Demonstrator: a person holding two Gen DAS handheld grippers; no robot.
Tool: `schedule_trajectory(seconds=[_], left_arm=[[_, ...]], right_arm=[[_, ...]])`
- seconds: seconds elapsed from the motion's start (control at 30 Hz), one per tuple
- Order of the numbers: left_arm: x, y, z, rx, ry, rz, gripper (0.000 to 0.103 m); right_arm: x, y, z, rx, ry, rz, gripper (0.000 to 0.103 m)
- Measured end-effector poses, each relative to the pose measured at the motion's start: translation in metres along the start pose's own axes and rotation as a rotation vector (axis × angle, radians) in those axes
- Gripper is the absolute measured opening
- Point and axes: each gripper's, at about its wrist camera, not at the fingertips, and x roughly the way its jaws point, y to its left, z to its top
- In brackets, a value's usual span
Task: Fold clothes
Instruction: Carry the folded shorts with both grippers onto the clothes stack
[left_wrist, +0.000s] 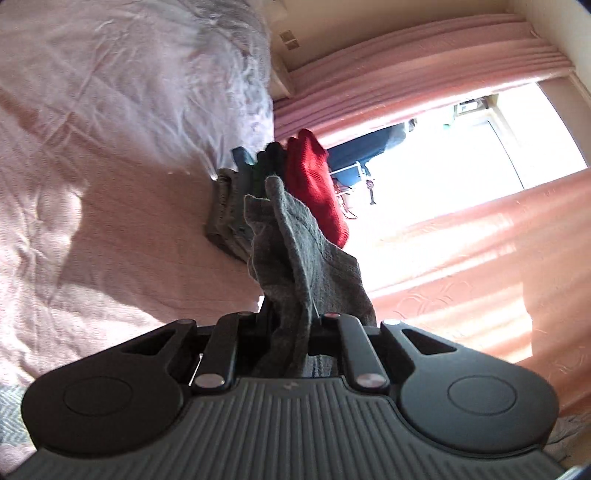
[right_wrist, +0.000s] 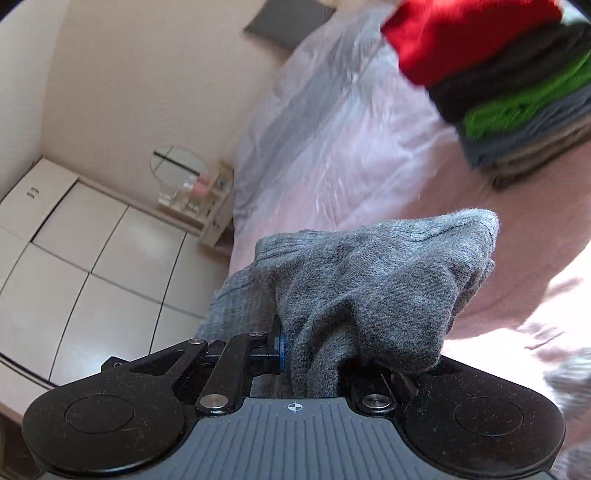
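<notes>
We had the grey knit (left_wrist: 291, 258) pinched in both grippers above the pink bed (left_wrist: 110, 229). Our left gripper (left_wrist: 291, 325) was clamped on a bunched fold of it that stood up toward the stack (left_wrist: 258, 184) of folded clothes. Our right gripper (right_wrist: 314, 354) was closed on another part of the knit (right_wrist: 369, 280), which draped over its fingers. The stack (right_wrist: 517, 92), red on top, lay on the bed beside the pale pillow (right_wrist: 332, 129).
</notes>
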Motion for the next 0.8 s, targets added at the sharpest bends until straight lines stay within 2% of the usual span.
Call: schedule_trajectory(seconds=[0.17, 0.37, 0.57, 0.7, 0.8], left_arm=[[0.039, -0.060, 0.007, 0.044, 0.031, -0.058, 0.010], [0.117, -0.110, 0.025, 0.062, 0.016, -0.094, 0.010], [0.210, -0.140, 0.065, 0.027, -0.044, -0.086, 0.010], [0.264, -0.153, 0.105, 0.028, -0.075, -0.066, 0.010], [0.298, -0.155, 0.136, 0.023, -0.084, -0.035, 0.010]], right_arm=[[-0.065, 0.023, 0.038, -0.013, -0.085, -0.028, 0.009], [-0.111, 0.010, 0.113, -0.041, -0.105, -0.042, 0.009], [-0.124, -0.024, 0.230, -0.084, -0.057, -0.046, 0.009], [-0.113, -0.047, 0.306, -0.116, -0.024, -0.055, 0.009], [-0.098, -0.061, 0.351, -0.147, -0.008, -0.063, 0.009]])
